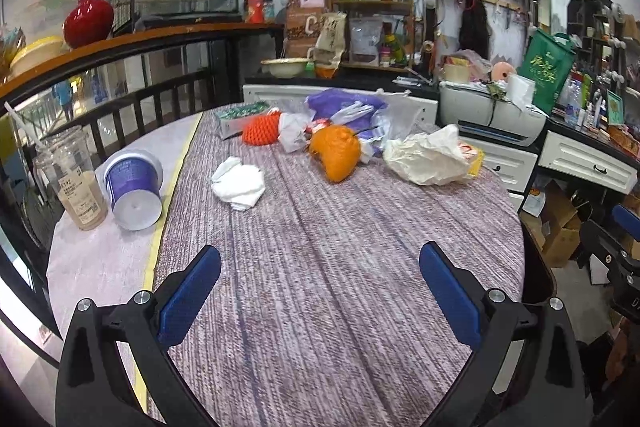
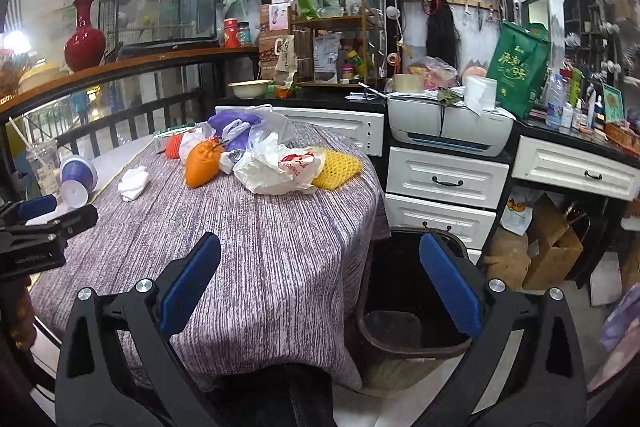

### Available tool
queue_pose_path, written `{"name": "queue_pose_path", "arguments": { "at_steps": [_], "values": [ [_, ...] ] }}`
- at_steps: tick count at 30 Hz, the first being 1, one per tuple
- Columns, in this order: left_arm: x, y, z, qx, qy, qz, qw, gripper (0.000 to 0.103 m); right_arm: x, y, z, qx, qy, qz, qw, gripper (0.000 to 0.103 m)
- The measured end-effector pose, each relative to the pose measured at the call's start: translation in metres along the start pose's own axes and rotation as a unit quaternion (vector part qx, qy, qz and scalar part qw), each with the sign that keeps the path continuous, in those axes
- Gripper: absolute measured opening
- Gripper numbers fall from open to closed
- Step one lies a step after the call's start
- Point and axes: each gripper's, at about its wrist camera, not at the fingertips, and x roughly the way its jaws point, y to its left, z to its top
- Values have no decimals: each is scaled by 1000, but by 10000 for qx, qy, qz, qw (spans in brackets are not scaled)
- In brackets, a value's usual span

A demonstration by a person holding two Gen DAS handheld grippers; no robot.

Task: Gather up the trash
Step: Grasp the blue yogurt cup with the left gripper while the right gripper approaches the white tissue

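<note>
Left gripper [image 1: 320, 267]: your jaws stand apart, empty, above the tablecloth [image 1: 320, 247].
Right gripper [image 2: 320, 259]: yours likewise apart, over the bin [image 2: 404, 343].
Trash: crumpled tissue [image 1: 239, 185], orange peel [image 1: 336, 151].

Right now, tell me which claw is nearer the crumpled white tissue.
Left. The left claw faces the tissue across bare cloth; the right claw hangs off to its right, over the bin.

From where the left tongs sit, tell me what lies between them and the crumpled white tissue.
Nothing: the left wrist view shows only bare striped tablecloth between the open left tongs and the crumpled white tissue.
</note>
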Motion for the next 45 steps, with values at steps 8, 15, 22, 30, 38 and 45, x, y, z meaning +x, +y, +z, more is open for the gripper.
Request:
{"name": "queue_pose_path", "arguments": {
  "at_steps": [8, 15, 22, 30, 38, 45],
  "values": [
    [38, 63, 28, -311, 685, 682, 9948, 98, 48, 22, 20, -187, 400, 497, 9978, 98],
    [67, 133, 59, -761, 1264, 1110, 9828, 98, 72, 47, 33, -384, 513, 915, 9937, 98],
    [120, 196, 67, -1529, 2318, 795, 9574, 93, 82, 68, 33, -535, 573, 1147, 9903, 98],
    [153, 221, 65, -1708, 2803, 817, 9410, 86, 84, 70, 31, -610, 616, 1154, 9895, 98],
    [156, 219, 60, -1558, 2716, 994, 9445, 72, 93, 79, 34, -749, 714, 1245, 9868, 98],
    [137, 215, 57, -1697, 2279, 916, 9544, 71, 116, 109, 48, -981, 1039, 1832, 9726, 98]
  ]
}}
